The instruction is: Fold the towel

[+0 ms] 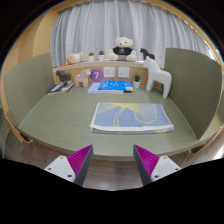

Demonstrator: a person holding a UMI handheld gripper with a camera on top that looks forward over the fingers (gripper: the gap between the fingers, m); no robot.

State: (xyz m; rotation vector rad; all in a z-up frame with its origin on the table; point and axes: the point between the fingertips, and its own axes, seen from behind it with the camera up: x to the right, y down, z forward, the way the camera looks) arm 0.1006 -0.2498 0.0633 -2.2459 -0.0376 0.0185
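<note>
- The gripper (113,160) hangs over the near edge of the table (50,125), its jaws wide apart with nothing between them
- Both pink pads (82,158) face each other across the gap, clear of the table top
- The towel (131,118) lies flat on the green table just ahead of the fingers, slightly toward the right finger; it is already folded into a rectangle, pale with light blue markings, and layered edges show along its near side
- Beyond the towel, near the far edge, lies a blue book (112,87)
- Just right of the book stands a white chair (153,73), at the far side of the table
- A shelf (85,62) runs behind the table; a plush bear (122,46) sits on it, and a purple card (95,74) stands below
- White curtains (95,25) hang behind the shelf
</note>
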